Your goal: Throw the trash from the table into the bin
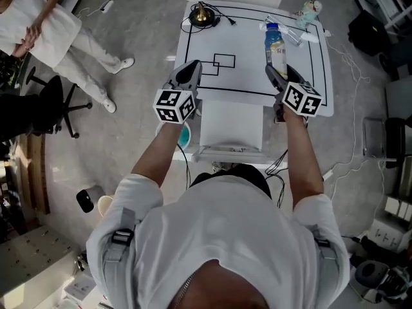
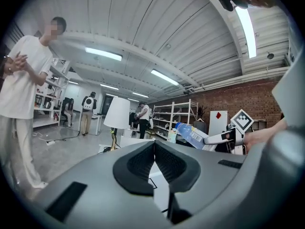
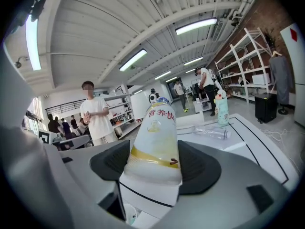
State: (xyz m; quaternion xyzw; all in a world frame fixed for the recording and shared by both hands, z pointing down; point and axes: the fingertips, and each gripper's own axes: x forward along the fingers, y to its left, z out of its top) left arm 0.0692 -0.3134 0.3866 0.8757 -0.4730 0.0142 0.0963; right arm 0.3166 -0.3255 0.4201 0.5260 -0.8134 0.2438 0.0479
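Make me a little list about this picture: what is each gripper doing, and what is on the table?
Right gripper: fingers shut on a bottle with a blue cap and a yellow band, held above the table
Left gripper: fingers shut, holding nothing
Table: white with black lines
On the table: clear bottle lying down, lamp, small teal container at the far right corner
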